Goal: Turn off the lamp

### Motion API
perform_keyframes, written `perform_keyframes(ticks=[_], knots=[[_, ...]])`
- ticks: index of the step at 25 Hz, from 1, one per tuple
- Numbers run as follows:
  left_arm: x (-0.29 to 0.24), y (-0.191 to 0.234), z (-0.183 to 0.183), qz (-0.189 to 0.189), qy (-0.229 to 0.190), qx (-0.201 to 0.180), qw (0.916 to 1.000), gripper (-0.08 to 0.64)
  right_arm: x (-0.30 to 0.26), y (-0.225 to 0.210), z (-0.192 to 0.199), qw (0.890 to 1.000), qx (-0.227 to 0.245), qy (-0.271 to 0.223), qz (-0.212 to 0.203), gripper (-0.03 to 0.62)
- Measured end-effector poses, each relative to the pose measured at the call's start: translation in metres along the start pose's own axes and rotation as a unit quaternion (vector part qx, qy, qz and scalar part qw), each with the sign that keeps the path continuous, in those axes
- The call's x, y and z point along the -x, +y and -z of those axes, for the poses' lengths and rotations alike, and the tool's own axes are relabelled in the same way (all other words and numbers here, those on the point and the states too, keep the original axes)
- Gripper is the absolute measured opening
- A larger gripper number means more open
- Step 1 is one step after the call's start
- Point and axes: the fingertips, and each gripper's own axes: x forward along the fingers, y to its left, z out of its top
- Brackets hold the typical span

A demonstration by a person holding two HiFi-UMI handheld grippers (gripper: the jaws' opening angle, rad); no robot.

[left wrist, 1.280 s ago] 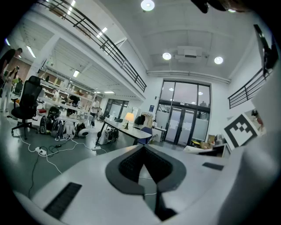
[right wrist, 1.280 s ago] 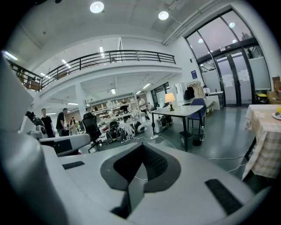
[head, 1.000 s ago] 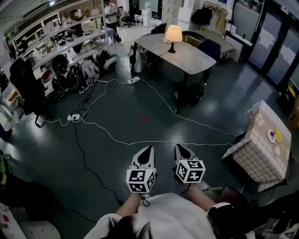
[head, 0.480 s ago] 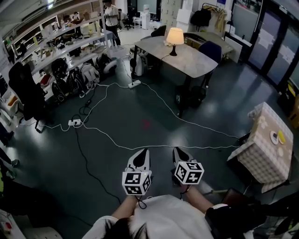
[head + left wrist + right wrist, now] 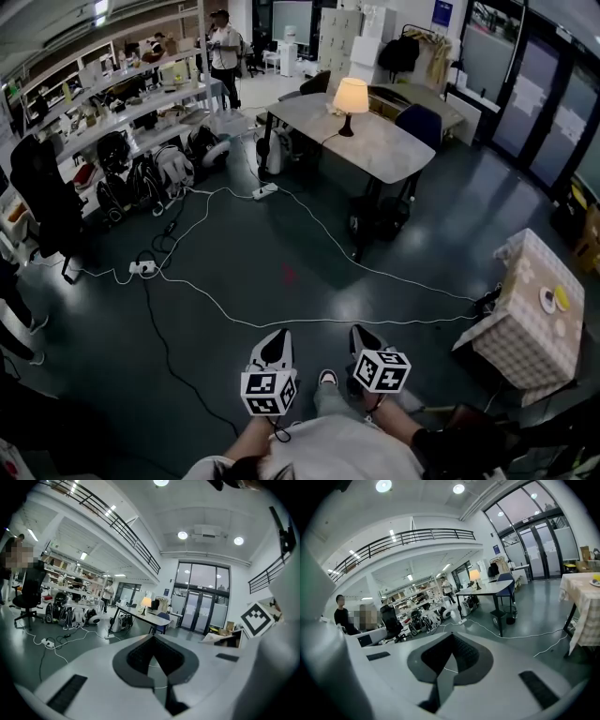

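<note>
A lit table lamp (image 5: 351, 102) with a cream shade and dark base stands on the far end of a grey table (image 5: 375, 141) across the room. The lamp (image 5: 146, 604) shows small in the left gripper view, and the lamp (image 5: 474, 577) glows in the right gripper view too. My left gripper (image 5: 277, 342) and right gripper (image 5: 361, 336) are held side by side low in the head view, far from the lamp. Both are shut with nothing between the jaws.
White cables (image 5: 309, 300) and a power strip (image 5: 263, 191) trail over the dark floor between me and the table. A blue chair (image 5: 417, 98) stands behind it. A cloth-covered table (image 5: 530, 309) is at the right, shelves (image 5: 122, 103) and bags at the left, a person (image 5: 223, 47) far back.
The lamp table and floor cables have shifted down and nearer in the head view as I walked forward. Both grippers sit a little lower in the frame and remain shut.
</note>
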Motion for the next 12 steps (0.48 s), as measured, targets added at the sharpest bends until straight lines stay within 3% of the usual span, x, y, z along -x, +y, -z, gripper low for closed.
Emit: perform_keyframes(ticks=[5,12], knots=[[-0.041,0.022,0.003,-0.024,0.006,0.011,0.9996,0.006,-0.048,-0.007,-0.015,1.000,0.003,0.004,-0.024,-0.002],[-0.130,0.041,-0.042,-0.054,-0.019,0.009,0.9983,0.006,-0.127,-0.025,-0.082,0.998,0.023,0.002,-0.054,-0.002]])
